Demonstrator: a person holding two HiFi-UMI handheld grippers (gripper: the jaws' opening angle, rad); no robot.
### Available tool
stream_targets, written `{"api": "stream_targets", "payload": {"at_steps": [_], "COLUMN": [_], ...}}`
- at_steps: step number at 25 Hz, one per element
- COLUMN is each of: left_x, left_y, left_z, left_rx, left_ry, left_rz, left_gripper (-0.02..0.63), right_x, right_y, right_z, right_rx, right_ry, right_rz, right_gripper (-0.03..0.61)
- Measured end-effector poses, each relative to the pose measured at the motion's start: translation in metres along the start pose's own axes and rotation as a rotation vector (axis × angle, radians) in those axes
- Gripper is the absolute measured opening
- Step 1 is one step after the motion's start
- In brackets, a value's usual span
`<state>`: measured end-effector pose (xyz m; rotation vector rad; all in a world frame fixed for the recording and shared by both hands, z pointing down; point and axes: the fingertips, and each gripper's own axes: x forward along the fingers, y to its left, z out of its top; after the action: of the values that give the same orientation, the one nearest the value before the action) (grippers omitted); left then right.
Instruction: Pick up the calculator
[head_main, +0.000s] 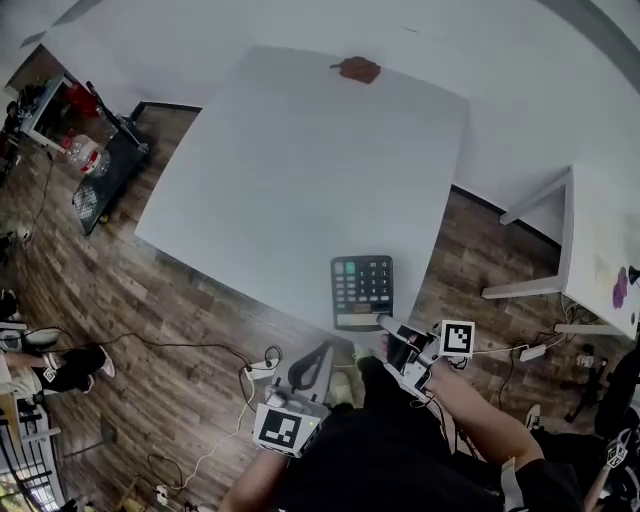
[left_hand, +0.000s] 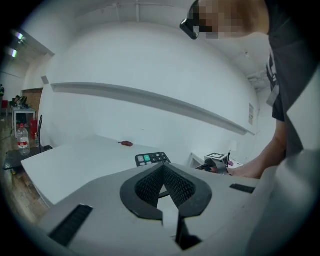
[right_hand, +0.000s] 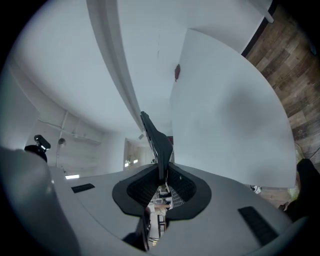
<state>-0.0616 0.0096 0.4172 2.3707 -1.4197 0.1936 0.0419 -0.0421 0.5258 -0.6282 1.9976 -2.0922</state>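
Seen from the right gripper (right_hand: 161, 172), the calculator (right_hand: 156, 140) showed only its thin edge. Its keys faced away, and its clamped end was lost inside the grip. In the head view that same near edge lay hidden under the jaws. The left gripper (left_hand: 163, 169) covered the calculator's near half with its own grey body, and the key print was too small to read. Far beyond the calculator, a small reddish-brown thing (head_main: 357, 69) at the far edge of the table (head_main: 250, 180) was too small to identify. Right of the calculator, a second white table (head_main: 600, 240) ran off the picture's edge.
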Motion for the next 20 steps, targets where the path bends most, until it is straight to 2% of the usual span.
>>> {"api": "stream_targets", "payload": {"at_steps": [4, 6, 9, 13, 20], "left_x": [0.000, -0.004, -0.031, -0.064, -0.095], "left_y": [-0.023, -0.034, -0.028, -0.030, -0.045], "left_z": [0.003, 0.008, 0.029, 0.048, 0.059], "left_rx": [0.015, 0.018, 0.036, 0.046, 0.060], "left_ry": [-0.064, -0.097, -0.156, -0.205, -0.268], "left_rz": [-0.039, -0.068, -0.059, -0.056, -0.073], "left_gripper": [0.006, 0.005, 0.005, 0.006, 0.005], "right_x": [-0.033, -0.053, -0.049, -0.053, -0.073], "right_y": [0.036, 0.051, 0.082, 0.121, 0.156], "right_z": [-0.008, -0.014, -0.031, -0.058, -0.091], "right_rx": [0.007, -0.023, -0.106, -0.144, -0.224], "right_ry": [-0.048, -0.083, -0.082, -0.085, -0.106], "right_rz": [0.095, 0.115, 0.153, 0.206, 0.270], "right_gripper": [0.057, 0.057, 0.057, 0.057, 0.057]}}
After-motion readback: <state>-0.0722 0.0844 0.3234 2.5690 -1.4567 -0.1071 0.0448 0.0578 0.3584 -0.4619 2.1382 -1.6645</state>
